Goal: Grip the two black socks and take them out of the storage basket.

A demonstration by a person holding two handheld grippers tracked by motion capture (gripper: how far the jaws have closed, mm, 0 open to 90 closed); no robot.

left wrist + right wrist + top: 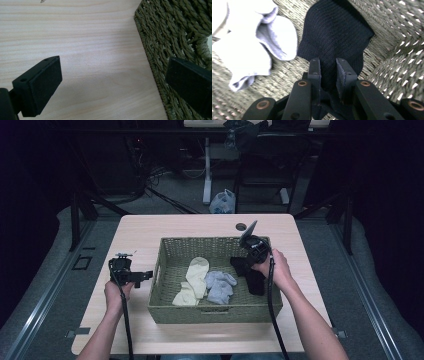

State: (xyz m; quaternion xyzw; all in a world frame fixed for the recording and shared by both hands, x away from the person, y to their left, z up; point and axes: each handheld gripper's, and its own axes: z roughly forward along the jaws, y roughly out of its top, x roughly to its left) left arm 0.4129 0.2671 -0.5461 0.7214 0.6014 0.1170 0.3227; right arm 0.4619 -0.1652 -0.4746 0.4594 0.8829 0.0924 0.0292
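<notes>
A cream sock [194, 279] and a pale blue sock [220, 285] are lying side by side in the middle of the basket [170, 270], which is sitting on a wooden table [140, 232]. A white bag [223, 201] is resting on the floor beyond.

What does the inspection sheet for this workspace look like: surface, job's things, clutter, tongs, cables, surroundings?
Surface: light wooden table, with a round hole near its far edge.
Job's things: woven basket holding a dark sock, a cream sock and a pale blue sock.
Clutter: nothing seen.
Tongs: right tongs inside the basket, pinched on the dark sock; left tongs open above the table beside the basket's left wall, holding nothing.
Cables: one black cable trails along each forearm.
Surroundings: dim room, desk legs, floor cables and a plastic bag beyond the table.
</notes>
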